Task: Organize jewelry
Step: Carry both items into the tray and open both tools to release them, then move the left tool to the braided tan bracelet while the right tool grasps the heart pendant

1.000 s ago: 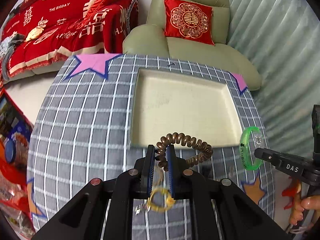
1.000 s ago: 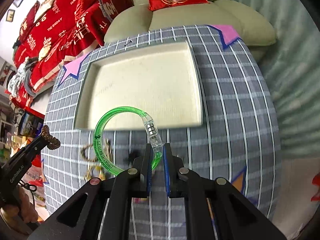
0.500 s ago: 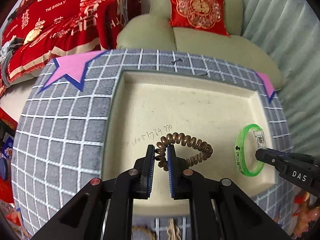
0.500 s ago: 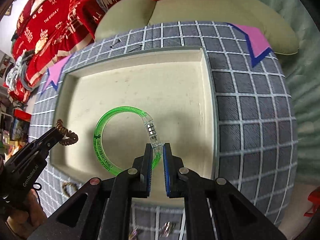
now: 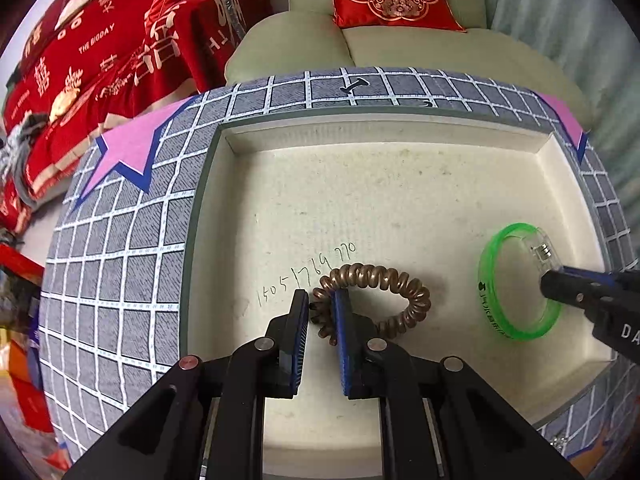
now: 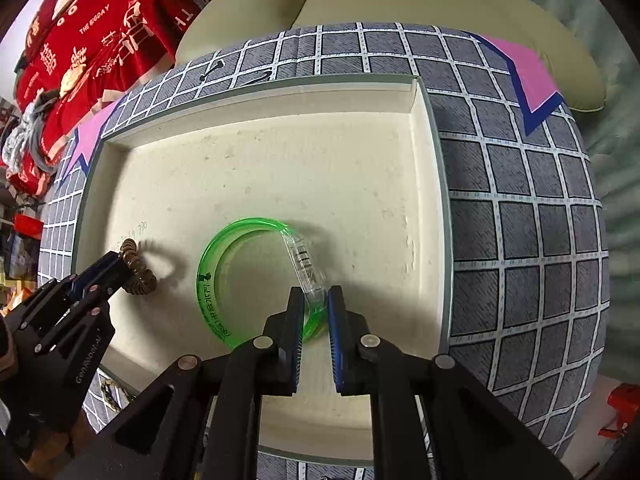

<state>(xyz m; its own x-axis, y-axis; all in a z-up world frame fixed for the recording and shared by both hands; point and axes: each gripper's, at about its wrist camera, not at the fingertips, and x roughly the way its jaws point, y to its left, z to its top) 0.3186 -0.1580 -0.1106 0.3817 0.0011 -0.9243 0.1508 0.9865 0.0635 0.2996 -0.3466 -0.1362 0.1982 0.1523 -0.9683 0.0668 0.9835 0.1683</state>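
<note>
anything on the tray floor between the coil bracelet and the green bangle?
Nothing: bare cream tray floor between the coil bracelet and green bangle, clearest in the left wrist view.
</note>
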